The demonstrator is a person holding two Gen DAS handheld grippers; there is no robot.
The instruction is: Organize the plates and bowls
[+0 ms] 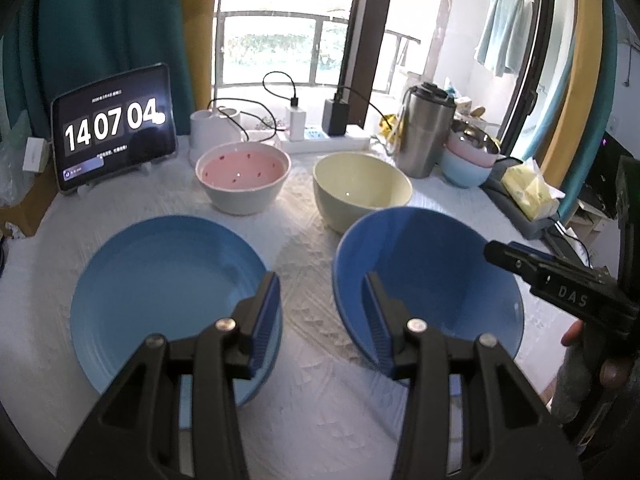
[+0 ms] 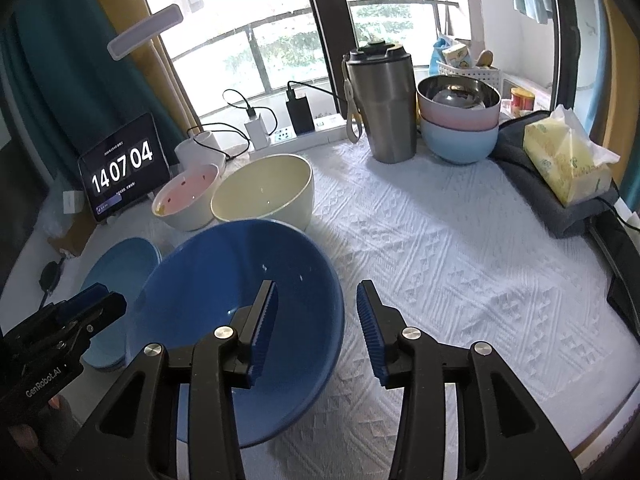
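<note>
A light blue plate [image 1: 168,292] lies at the front left of the white cloth, with a deep blue bowl [image 1: 428,280] to its right. Behind them stand a pink-lined bowl [image 1: 244,176] and a cream bowl [image 1: 360,188]. My left gripper [image 1: 320,312] is open above the gap between plate and blue bowl, with only cloth between its fingers. My right gripper [image 2: 316,312] is open astride the right rim of the blue bowl [image 2: 240,312], one finger inside and one outside, pads clear of it. The left gripper [image 2: 108,300] hovers over the plate [image 2: 120,264]. The right gripper [image 1: 500,252] shows at the bowl's right rim.
At the back stand a tablet clock [image 1: 112,128], a lamp base [image 1: 212,128], a power strip [image 1: 320,140] with chargers and a steel tumbler [image 2: 384,104]. Stacked pastel bowls [image 2: 460,128] and a tissue pack [image 2: 568,160] sit at the right. Patterned cloth [image 2: 480,280] spreads to the right.
</note>
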